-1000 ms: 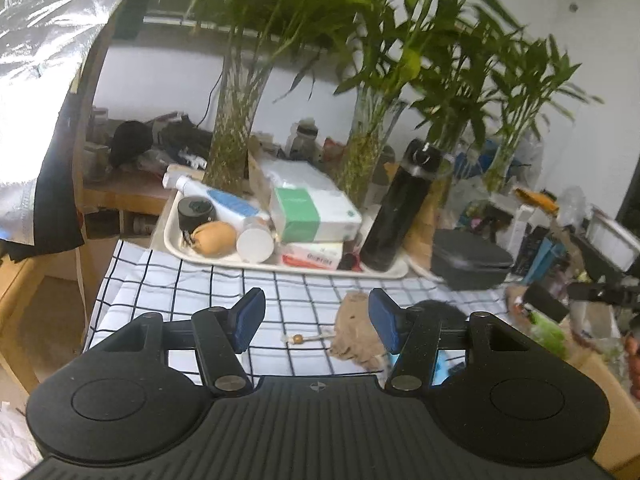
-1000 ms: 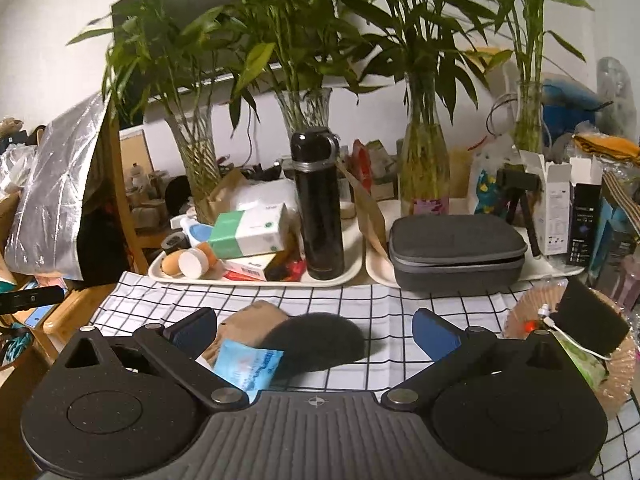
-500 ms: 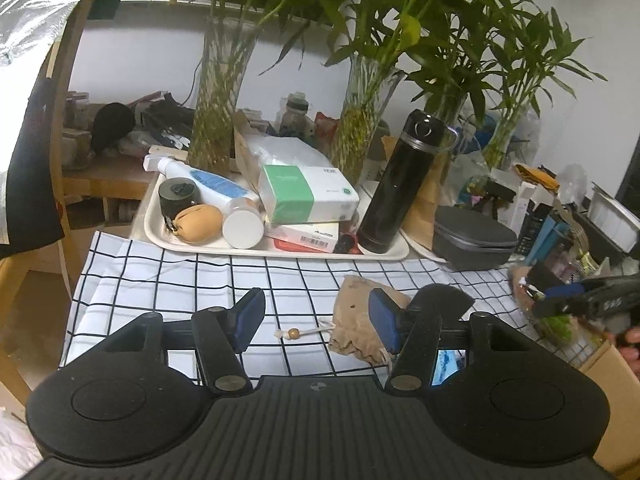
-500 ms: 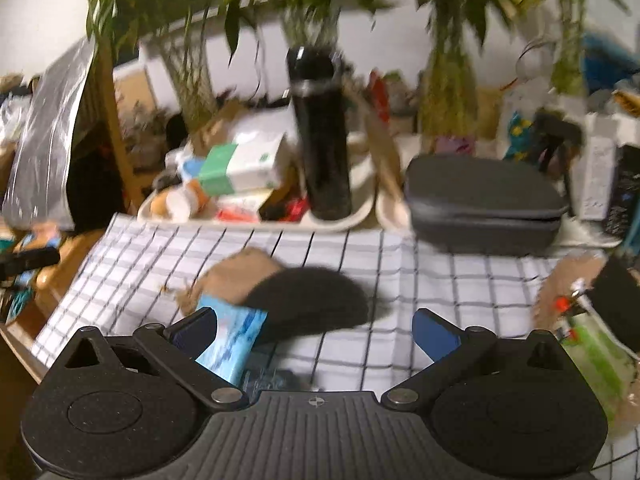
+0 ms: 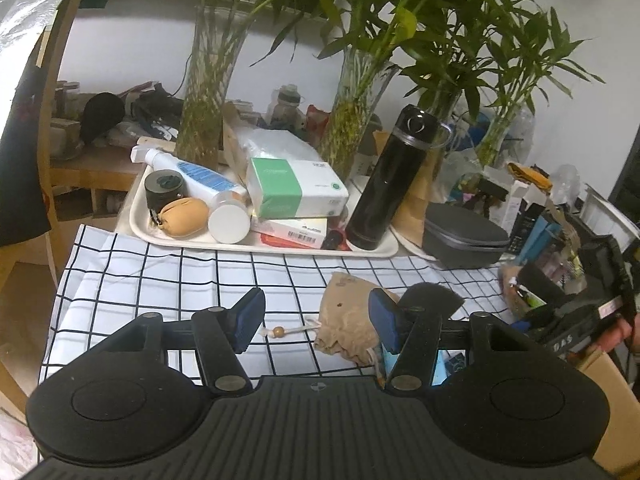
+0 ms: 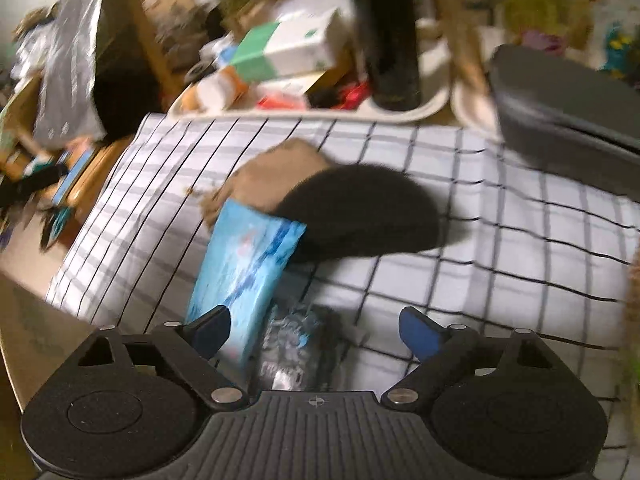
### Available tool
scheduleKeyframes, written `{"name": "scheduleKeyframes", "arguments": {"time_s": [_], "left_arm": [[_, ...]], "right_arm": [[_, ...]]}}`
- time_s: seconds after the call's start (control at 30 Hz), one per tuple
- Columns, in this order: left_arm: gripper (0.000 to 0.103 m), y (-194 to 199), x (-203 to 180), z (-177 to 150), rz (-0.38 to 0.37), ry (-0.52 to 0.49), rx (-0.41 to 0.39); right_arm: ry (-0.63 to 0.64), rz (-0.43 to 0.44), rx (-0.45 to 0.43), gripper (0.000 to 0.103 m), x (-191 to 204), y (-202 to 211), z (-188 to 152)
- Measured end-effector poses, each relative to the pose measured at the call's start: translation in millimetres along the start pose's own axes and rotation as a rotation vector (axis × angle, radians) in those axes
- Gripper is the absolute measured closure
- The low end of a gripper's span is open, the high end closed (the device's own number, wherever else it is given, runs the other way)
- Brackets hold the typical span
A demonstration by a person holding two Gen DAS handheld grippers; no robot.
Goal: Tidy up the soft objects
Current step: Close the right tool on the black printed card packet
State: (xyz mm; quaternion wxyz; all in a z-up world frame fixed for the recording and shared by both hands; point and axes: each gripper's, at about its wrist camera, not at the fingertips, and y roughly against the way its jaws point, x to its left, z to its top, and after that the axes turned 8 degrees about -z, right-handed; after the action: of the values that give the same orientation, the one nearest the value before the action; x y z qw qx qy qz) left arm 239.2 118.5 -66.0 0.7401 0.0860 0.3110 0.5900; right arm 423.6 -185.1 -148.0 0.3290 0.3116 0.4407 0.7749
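Three soft items lay piled on my checked cloth [image 6: 500, 288]: tan drawstring pouch [image 6: 276, 176], black pad [image 6: 360, 216], blue packet [image 6: 244, 268]. Left gripper [image 5: 316, 322] apart, empty; right gripper [image 6: 316, 330] closing, nothing gripped.

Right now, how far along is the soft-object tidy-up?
Barely started, by the look of it. Nothing looks sorted: the brown pouch, black pad and blue packet lie overlapping on the checked cloth. Neither tongs holds anything. The right tongs are closing over the blue packet and a dark wrapper, not gripping. The left tongs hover open near the pouch. All pieces are still to place.
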Motion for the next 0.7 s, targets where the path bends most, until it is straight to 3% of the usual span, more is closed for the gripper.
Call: {"name": "scheduleKeyframes", "arguments": {"time_s": [0.13,0.3,0.47,0.7], "left_arm": [[0.047,-3.1,-2.0,0.7,-0.005,-0.003,0.002],[0.047,-6.3,-3.0,1.0,-0.01,-0.007,0.009],[0.047,-10.3,-2.6,0.6,0.001,-0.015,0.026],[0.047,-13.6,-2.0,0.6,0.009,-0.021,0.043]], "right_arm": [[0.067,0.042,0.062,0.023,7.9,-11.0,-3.1],[0.143,0.017,0.117,0.03,16.0,-26.8,-6.7],[0.227,-0.001,0.121,0.046,28.7,-33.5,-7.1],[0.356,-0.23,0.065,0.048,34.5,-20.6,1.0]]}}
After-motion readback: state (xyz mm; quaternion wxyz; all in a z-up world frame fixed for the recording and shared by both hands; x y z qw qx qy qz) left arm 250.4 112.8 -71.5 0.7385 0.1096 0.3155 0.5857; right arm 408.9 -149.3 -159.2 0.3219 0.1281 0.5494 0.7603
